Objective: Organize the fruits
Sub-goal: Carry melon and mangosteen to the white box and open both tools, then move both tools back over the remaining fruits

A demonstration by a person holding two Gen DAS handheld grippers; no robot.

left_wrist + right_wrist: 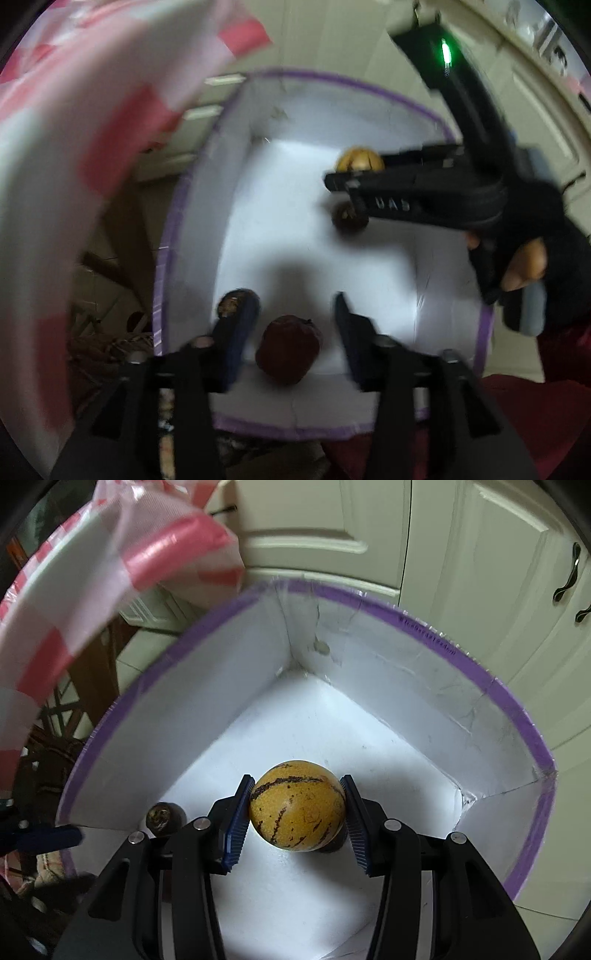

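A white box with a purple rim (pixel 354 82) (pixel 436 637) fills both views. My right gripper (pixel 297 781) is shut on a round yellow fruit with dark stripes (pixel 297 806), held over the box floor; in the left wrist view this gripper (pixel 343 177) reaches in from the right with the yellow fruit (pixel 358 159). A dark fruit (pixel 349 218) lies just below it. My left gripper (pixel 295 301) is open, and a dark red fruit (pixel 288 347) lies between its fingers on the floor. Another dark fruit (pixel 236 301) (pixel 162 814) sits by the left finger.
A pink and white checked plastic bag (pixel 74 147) (pixel 92 576) hangs over the box's left side. Cream cabinet doors (pixel 461 535) with dark handles stand behind the box. A gloved hand (pixel 546 240) holds the right gripper. Dark wooden furniture (pixel 55 731) shows at the left.
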